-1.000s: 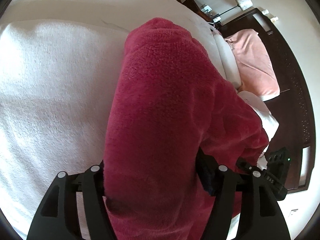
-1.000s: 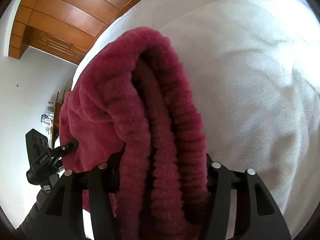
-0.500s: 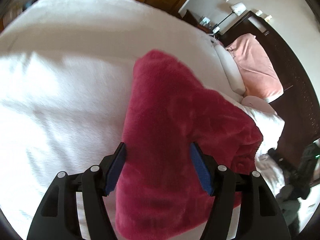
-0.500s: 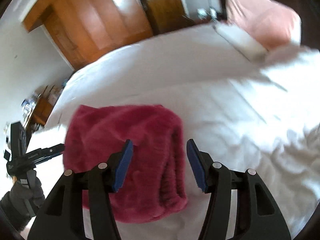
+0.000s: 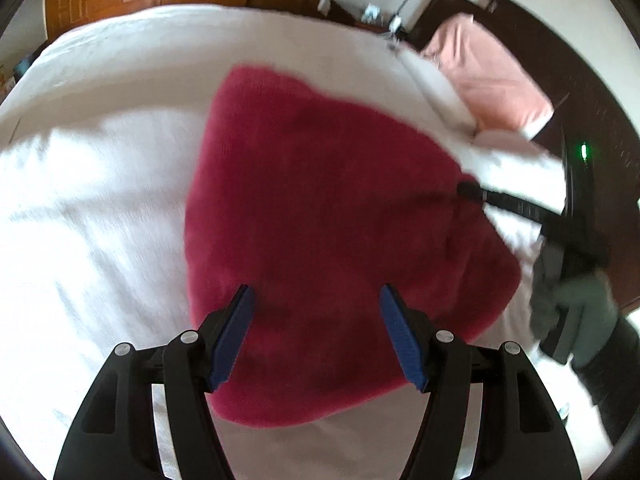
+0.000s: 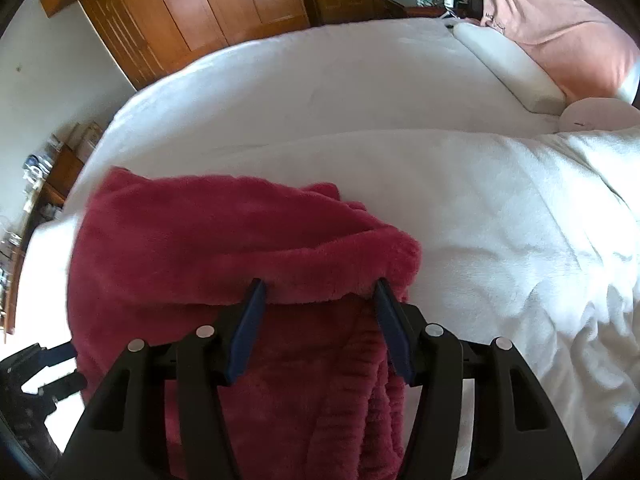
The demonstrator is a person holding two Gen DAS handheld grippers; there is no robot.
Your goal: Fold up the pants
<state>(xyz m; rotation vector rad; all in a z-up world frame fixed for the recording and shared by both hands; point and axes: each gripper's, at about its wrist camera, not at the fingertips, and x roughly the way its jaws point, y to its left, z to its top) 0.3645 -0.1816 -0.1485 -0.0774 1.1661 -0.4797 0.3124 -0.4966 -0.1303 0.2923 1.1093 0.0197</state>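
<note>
I have both tools released. My left gripper [image 5: 314,334] stands with its blue pads apart and nothing pinched between them; the fluffy crimson fleece pants [image 5: 320,220] lie just ahead of and below the fingertips, spread in a folded bundle on the white fleecy blanket [image 5: 100,200]. My right gripper [image 6: 318,322] is likewise spread open, its pads clear of the cloth, with the top fold's edge just beyond the fingertips and the ribbed waistband layers showing beneath the jaws.

I judge the fold to be laid down and the step in hand to be the letting-go. The bundle looks uneven from the right wrist view: the upper flap bulges and does not sit flush with the layers under it. The next move, as I see it, calls for either pressing and squaring that flap, or taking hold of one end for a further fold. For that I would want both tools lowered onto the near edge together.

Counted: one pair of pants, two grippers, one white blanket, one pink pillow [image 6: 560,32] far ahead and to the right of the right tool, one long white bolster [image 6: 508,68] beside it, one wooden wardrobe [image 6: 192,12] beyond the bed.
</note>
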